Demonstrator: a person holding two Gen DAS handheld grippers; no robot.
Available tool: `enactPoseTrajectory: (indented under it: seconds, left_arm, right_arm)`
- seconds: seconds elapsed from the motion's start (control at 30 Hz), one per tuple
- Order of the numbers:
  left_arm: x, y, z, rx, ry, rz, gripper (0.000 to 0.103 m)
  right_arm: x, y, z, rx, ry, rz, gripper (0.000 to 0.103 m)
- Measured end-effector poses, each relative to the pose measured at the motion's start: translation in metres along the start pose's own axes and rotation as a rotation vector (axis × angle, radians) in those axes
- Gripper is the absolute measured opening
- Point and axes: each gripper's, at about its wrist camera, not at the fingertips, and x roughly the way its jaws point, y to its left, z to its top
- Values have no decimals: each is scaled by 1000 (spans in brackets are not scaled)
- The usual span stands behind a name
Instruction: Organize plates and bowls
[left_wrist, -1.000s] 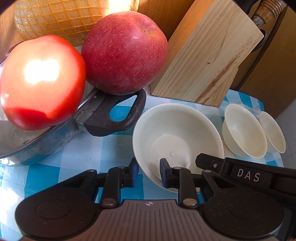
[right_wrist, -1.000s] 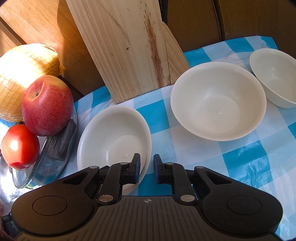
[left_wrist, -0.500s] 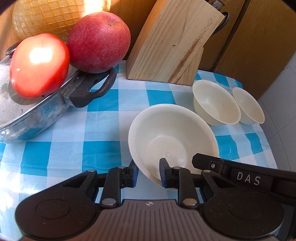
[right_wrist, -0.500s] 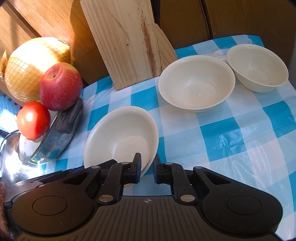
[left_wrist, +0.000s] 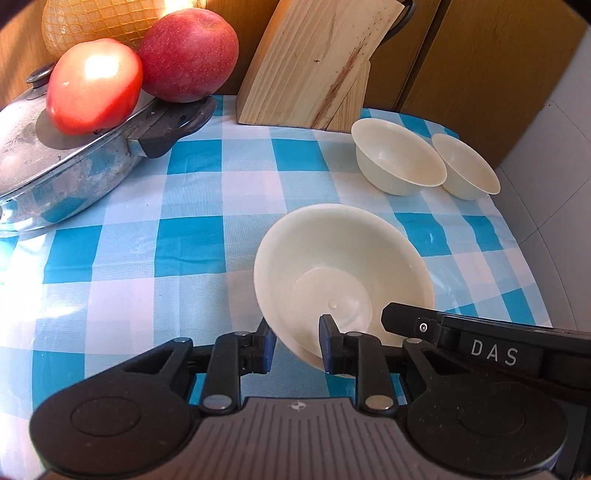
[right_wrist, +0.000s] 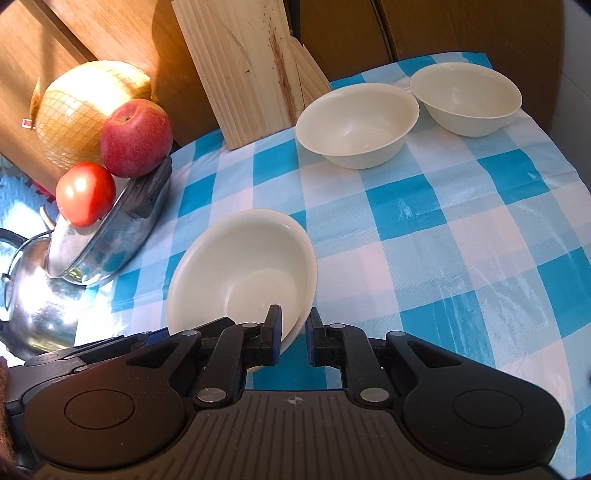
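A cream bowl (left_wrist: 343, 266) hangs tilted just above the blue-checked tablecloth (left_wrist: 192, 240), held from two sides. My left gripper (left_wrist: 297, 345) is shut on its near rim, one pad inside and one outside. In the right wrist view my right gripper (right_wrist: 293, 332) is shut on the same bowl (right_wrist: 240, 266) at its near right rim, which shows a doubled edge there. Two more cream bowls (left_wrist: 397, 162) (left_wrist: 465, 170) sit side by side at the far right of the cloth, apart from both grippers.
A wooden knife block (left_wrist: 314, 62) stands at the back. A lidded steel pan (left_wrist: 74, 162) at the left carries a tomato (left_wrist: 94, 86) and an apple (left_wrist: 188, 55), with a netted melon (right_wrist: 88, 110) behind. A steel kettle (right_wrist: 33, 295) sits far left. The cloth drops off at the right edge.
Both grippers have drawn back from the knife block and pan, carrying the bowl along. The fruit, block and far bowls look smaller and farther away. Neither grip has changed.
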Motion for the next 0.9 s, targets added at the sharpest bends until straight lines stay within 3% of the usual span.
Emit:
enactPoseTrajectory:
  seconds: [0.3,0.53,0.77,0.9]
  left_arm:
    - [-10,-3,1,43,-27,63,19]
    - [-36,1,-2,46,-77,105,19]
    - [-91,-17,-9,126,-243,270,20]
    - [-120,-38,-2,166,-348,278,27]
  right_arm:
    - [-7,-7,0,2,-35,-21,39]
    - [-21,-17,2,7,-58,-15,39]
    - [-51,-22,5,25,-123,46,40]
    - [-80,-24,14,59,-198,121,41]
